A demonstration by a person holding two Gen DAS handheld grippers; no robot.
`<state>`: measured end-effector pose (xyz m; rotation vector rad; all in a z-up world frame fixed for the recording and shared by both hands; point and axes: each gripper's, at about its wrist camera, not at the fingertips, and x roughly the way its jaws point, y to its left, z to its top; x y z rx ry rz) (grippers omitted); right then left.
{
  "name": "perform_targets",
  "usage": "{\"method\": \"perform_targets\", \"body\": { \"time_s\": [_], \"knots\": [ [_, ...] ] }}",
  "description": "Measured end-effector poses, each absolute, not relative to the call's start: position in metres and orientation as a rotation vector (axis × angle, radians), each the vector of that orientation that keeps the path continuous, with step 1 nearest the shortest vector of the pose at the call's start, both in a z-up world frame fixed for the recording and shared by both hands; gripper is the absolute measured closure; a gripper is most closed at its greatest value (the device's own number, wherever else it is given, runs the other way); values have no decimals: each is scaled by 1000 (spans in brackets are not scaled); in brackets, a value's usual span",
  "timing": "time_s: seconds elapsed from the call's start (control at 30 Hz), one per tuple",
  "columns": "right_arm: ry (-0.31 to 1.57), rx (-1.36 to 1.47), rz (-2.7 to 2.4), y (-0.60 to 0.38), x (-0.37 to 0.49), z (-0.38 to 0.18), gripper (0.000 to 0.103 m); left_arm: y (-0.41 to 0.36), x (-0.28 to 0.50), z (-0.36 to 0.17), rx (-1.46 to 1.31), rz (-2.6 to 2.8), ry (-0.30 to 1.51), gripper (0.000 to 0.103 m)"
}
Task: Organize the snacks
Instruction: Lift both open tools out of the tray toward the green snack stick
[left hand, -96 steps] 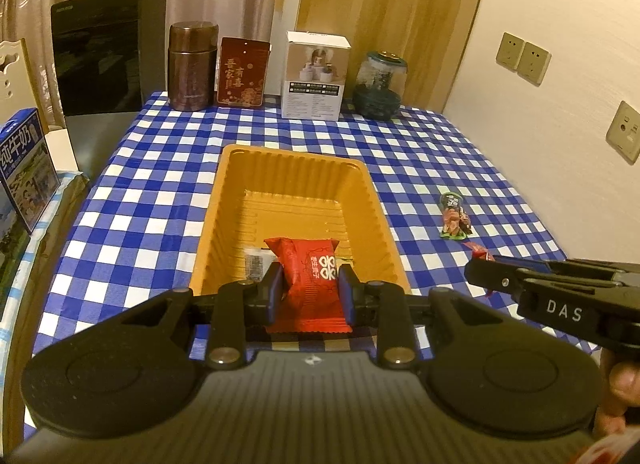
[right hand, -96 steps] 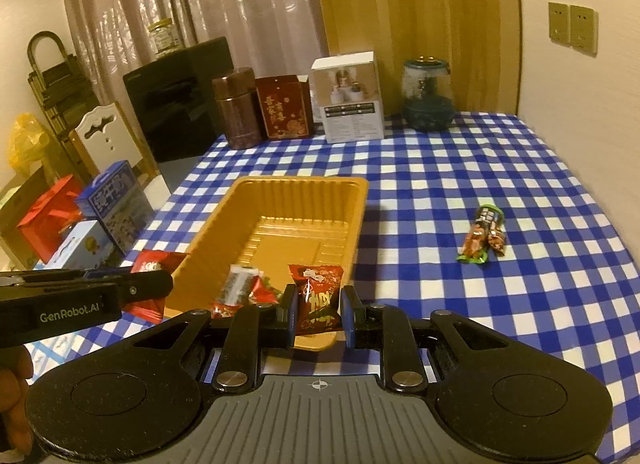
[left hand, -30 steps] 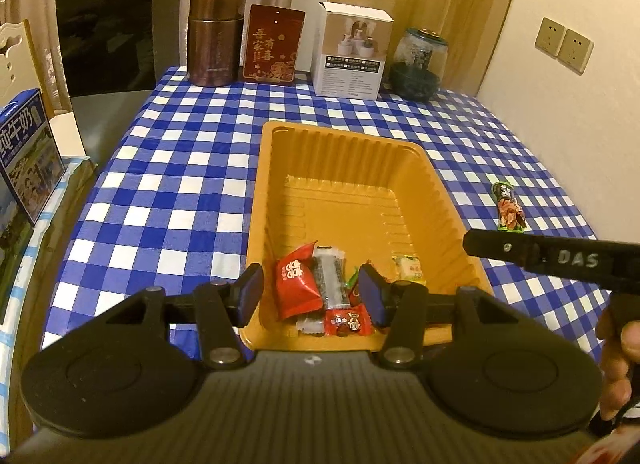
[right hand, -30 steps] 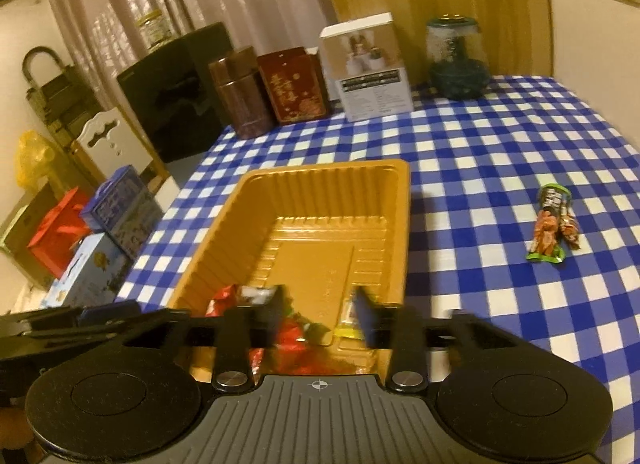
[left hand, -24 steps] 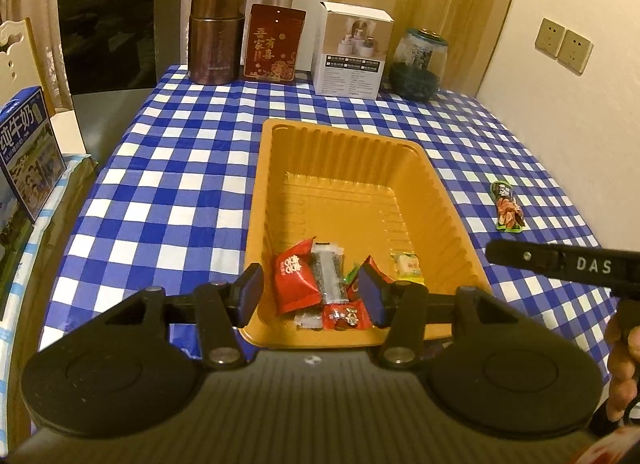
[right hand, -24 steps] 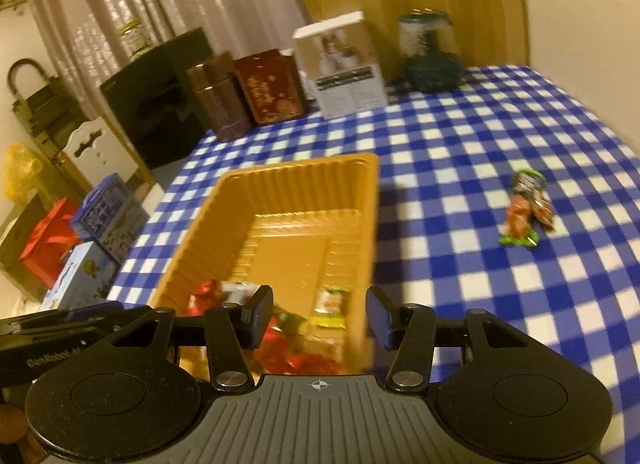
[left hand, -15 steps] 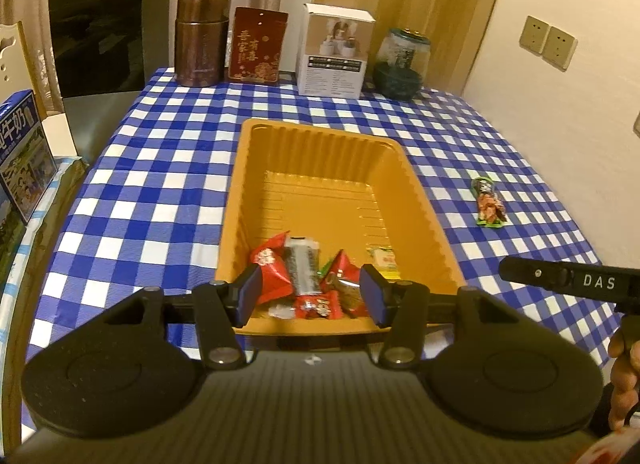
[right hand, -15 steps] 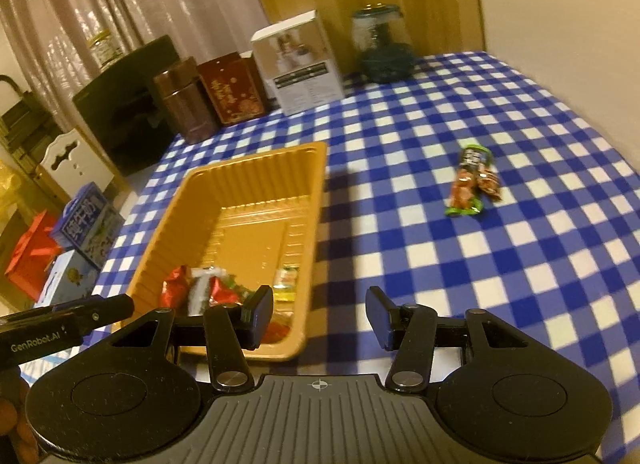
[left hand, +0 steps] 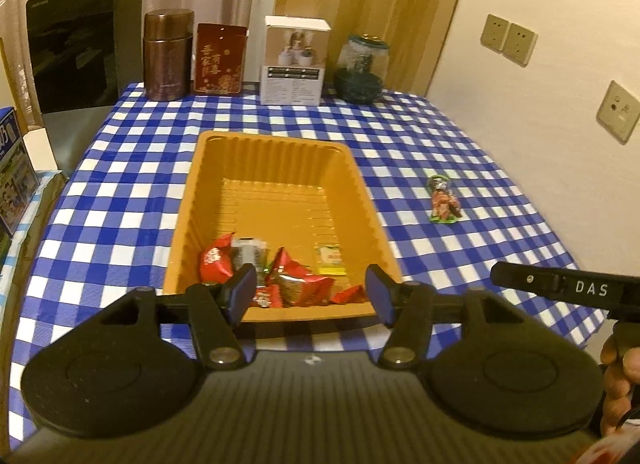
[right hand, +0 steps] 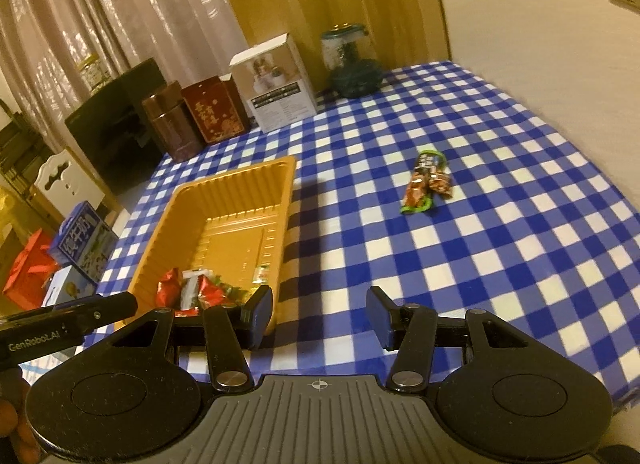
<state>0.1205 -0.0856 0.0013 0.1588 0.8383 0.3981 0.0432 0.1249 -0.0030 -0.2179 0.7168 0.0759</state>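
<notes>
An orange plastic tray (left hand: 276, 168) stands on the blue checked tablecloth; it also shows in the right wrist view (right hand: 240, 200). Several snack packets (left hand: 280, 272) lie at its near end, red ones, a grey one and a yellow one (left hand: 329, 259); they also show in the right wrist view (right hand: 196, 288). Two more snack packets (right hand: 426, 182) lie on the cloth right of the tray (left hand: 442, 200). My left gripper (left hand: 311, 296) is open and empty over the tray's near rim. My right gripper (right hand: 320, 314) is open and empty above the cloth, right of the tray.
At the table's far edge stand a brown canister (left hand: 167, 54), a red tin (left hand: 219, 58), a white box (left hand: 296, 60) and a glass jar (left hand: 362, 68). A wall runs along the right. Boxes (right hand: 82, 248) sit off the table's left edge.
Both grippers let their packets go into the tray and opened. Since then the right gripper has swung right, away from the tray, and the left has pulled back a little.
</notes>
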Motion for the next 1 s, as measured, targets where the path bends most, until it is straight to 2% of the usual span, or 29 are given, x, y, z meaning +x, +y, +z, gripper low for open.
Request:
{"method": "perform_targets", "body": {
  "time_s": [1.0],
  "knots": [
    [818,237,240,-167,112,8,50,48,69,5,-172,-77,718,27]
  ]
}}
